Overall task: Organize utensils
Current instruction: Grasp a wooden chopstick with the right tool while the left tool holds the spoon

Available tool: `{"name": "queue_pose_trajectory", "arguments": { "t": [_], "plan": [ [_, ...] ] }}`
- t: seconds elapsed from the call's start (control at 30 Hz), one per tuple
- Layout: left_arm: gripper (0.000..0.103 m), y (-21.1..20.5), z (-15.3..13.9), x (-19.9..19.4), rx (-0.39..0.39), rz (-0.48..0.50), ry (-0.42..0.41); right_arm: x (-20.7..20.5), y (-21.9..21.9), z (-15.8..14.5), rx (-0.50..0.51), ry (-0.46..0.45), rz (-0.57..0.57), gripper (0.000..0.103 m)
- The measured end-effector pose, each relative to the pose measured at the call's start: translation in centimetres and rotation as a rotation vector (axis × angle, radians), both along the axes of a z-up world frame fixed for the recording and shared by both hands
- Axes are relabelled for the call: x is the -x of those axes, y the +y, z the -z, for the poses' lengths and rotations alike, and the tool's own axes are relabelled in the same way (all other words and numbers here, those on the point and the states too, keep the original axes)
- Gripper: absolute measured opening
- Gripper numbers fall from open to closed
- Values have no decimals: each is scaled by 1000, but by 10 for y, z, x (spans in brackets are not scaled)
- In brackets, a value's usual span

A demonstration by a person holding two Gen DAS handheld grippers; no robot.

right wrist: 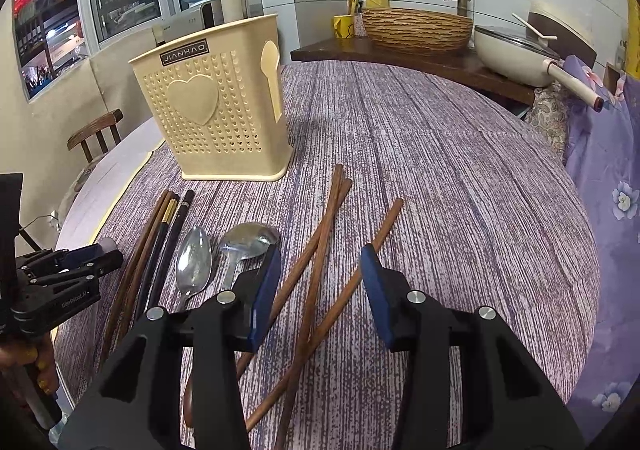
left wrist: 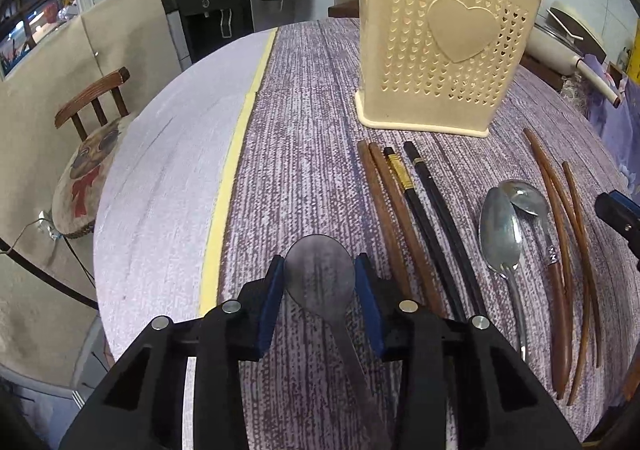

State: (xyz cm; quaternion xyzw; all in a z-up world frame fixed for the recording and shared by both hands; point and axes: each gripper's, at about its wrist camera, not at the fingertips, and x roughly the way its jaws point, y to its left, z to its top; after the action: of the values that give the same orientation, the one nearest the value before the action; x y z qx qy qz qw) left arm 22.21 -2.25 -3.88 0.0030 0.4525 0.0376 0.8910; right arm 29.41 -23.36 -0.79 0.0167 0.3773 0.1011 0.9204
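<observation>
Left gripper (left wrist: 319,282) clamped on metal spoon (left wrist: 320,274) bowl; right gripper (right wrist: 320,290) open above chopsticks (right wrist: 312,290).

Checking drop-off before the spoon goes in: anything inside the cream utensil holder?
Cannot tell. Both wrist views show only the utensil holder from outside; its perforated walls hide the interior and nothing sticks above the rim. The left hand-held gripper pinches a spoon.

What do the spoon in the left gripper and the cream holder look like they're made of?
Spoon: probably stainless steel, with a dull grey sheen that mirrors the tablecloth weave. Holder: looks like moulded plastic, matte cream, with small heart-shaped perforations, a raised heart and a label.
</observation>
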Motion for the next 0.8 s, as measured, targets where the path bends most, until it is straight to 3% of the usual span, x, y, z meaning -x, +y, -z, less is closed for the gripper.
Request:
{"name": "queue_pose_trajectory", "arguments": {
  "t": [0.1, 0.17, 0.43, 0.8],
  "plan": [
    [36, -1, 0, -5, -3, 14, 7, -17, 6, 2, 2, 27, -11, 42],
    [36, -2, 0, -7, -5, 24, 10, -31, 9, 3, 12, 50, -5, 34],
    [36, 0, 1, -13, -2, 44, 12, -85, 15, 22, 59, 171, 45, 20],
    [36, 5, 2, -17, 15, 53, 9, -102, 3, 28, -8, 222, 79, 11]
  ]
}}
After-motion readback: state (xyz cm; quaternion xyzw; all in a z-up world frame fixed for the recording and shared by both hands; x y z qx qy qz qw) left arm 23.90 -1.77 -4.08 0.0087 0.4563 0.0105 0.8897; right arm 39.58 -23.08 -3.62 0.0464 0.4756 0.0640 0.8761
